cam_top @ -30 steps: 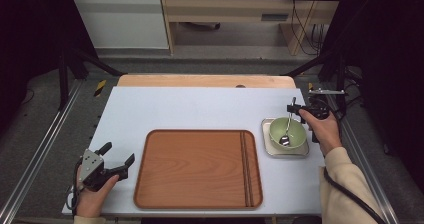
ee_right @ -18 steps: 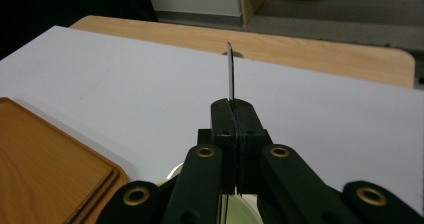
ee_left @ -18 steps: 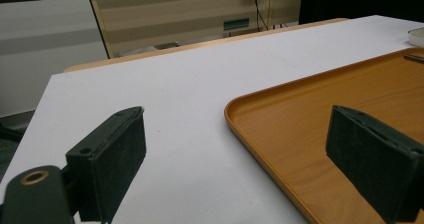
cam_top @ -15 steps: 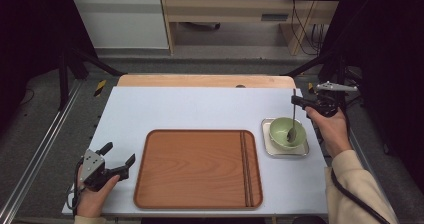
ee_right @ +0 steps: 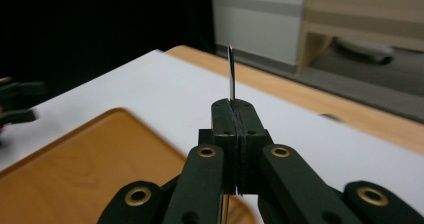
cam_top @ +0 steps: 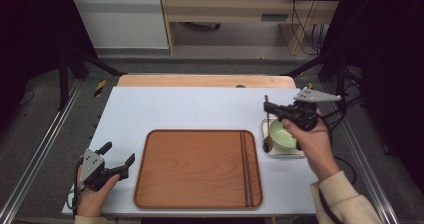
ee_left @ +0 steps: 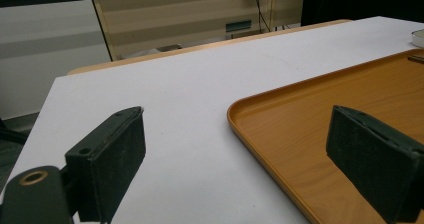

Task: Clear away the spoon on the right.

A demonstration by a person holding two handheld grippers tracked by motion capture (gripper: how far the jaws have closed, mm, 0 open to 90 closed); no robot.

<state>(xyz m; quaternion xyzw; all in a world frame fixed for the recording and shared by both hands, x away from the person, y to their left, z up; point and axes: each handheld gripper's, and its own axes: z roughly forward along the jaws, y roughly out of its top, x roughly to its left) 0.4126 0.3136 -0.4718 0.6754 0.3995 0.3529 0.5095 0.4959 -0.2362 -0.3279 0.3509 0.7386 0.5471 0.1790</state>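
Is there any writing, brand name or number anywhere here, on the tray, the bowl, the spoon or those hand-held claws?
None can be read.
The wooden tray: plain wood grain, no lettering.
The green bowl and the spoon pinched in the right claw: no marks visible.
The left claw: bare black pads, no label.
The pale panel on the far furniture: too small and blurred to read.

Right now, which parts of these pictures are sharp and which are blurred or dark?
Right gripper view: the claw and spoon handle are sharp, the tray and background soft. Left gripper view: crisp throughout. High view: table evenly lit, surroundings dark, slightly grainy.
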